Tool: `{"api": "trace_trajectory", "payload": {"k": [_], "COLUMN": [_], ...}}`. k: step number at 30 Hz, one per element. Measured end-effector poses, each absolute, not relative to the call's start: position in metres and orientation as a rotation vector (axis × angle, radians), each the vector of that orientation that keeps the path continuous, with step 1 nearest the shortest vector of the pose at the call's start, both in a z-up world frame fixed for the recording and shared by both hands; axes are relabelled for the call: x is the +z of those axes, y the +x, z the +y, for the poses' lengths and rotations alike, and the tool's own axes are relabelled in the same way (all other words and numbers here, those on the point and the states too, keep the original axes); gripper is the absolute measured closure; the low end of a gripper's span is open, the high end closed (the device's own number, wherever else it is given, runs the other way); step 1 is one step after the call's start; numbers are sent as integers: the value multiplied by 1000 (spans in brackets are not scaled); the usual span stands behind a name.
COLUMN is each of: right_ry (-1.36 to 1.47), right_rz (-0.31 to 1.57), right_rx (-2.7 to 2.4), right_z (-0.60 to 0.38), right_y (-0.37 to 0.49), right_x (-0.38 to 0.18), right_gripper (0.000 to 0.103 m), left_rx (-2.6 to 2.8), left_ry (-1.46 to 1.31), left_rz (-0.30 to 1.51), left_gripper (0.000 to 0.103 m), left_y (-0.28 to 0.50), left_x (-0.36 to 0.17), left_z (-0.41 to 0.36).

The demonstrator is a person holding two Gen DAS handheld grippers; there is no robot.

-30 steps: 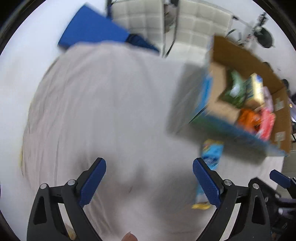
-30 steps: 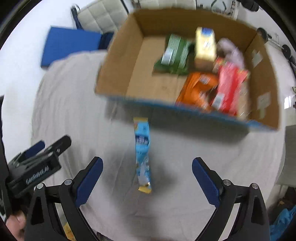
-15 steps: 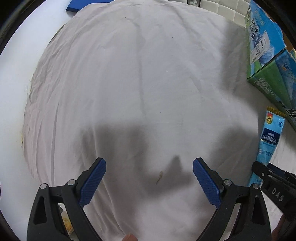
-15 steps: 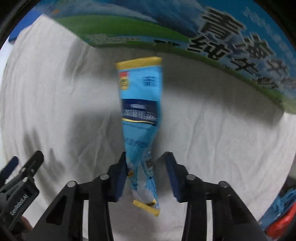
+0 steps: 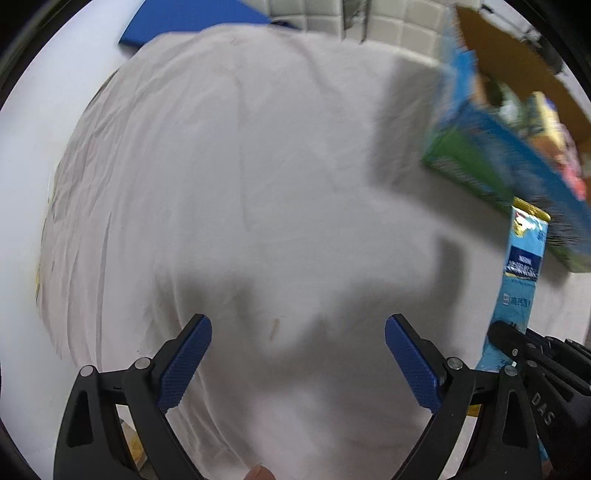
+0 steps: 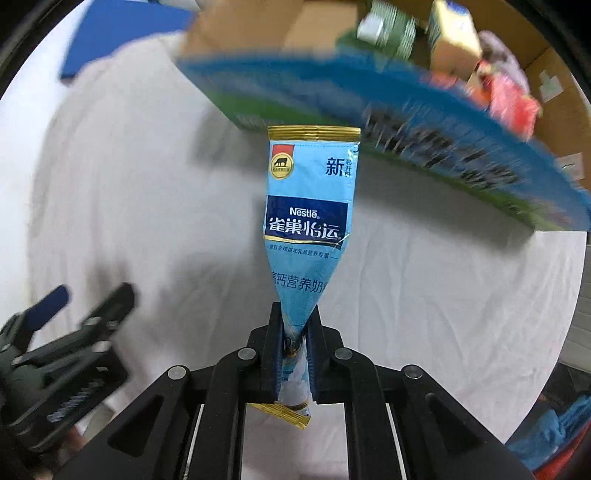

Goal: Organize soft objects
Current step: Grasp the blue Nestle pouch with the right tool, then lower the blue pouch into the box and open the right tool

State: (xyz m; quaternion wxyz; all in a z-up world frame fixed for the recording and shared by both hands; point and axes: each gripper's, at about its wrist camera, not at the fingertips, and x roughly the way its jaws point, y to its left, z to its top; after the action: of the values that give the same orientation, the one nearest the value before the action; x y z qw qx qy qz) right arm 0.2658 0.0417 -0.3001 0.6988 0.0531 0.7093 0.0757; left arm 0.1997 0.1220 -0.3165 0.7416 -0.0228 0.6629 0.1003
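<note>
My right gripper [image 6: 294,325] is shut on the lower end of a long light-blue Nestle sachet [image 6: 308,206] and holds it lifted, its gold top edge near the side of the cardboard box [image 6: 406,122]. The box has blue and green printed sides and holds several snack packets [image 6: 509,99]. In the left wrist view the sachet [image 5: 521,273] hangs at the right edge in front of the box [image 5: 491,155], with the right gripper's black body below it. My left gripper [image 5: 297,354] is open and empty above the white cloth.
A white cloth [image 5: 240,166] covers the round table. A blue flat mat [image 5: 192,18] and white padded chairs [image 5: 388,22] lie beyond the far edge. The left gripper shows at the lower left of the right wrist view [image 6: 55,343].
My right gripper came down over the sachet, shut on its lower end and lifted it off the cloth toward the box. My left gripper stayed open and swung slightly.
</note>
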Motion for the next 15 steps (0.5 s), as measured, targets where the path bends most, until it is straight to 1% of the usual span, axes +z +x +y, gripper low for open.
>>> {"api": "trace_trajectory", "payload": {"k": [5, 7, 8, 12, 15], "right_ry": [176, 193, 207, 212, 238], "right_rz": [1491, 1465, 1448, 1420, 1424], "right_rx": [223, 240, 248, 254, 242], "right_z": [13, 4, -2, -18, -24], "right_y": [276, 284, 291, 336, 365], "right_x": [-230, -207, -193, -162, -149], "right_gripper": [92, 92, 92, 92, 92], "left_rx": [124, 65, 45, -16, -30], "left_ry": [-54, -68, -72, -45, -22], "left_rz": [1347, 1316, 1305, 1223, 1202], "left_gripper": [7, 0, 0, 0, 0], "left_y": [209, 221, 226, 255, 281], "left_x": [-262, -238, -230, -192, -179], "left_z": [96, 85, 81, 65, 61]}}
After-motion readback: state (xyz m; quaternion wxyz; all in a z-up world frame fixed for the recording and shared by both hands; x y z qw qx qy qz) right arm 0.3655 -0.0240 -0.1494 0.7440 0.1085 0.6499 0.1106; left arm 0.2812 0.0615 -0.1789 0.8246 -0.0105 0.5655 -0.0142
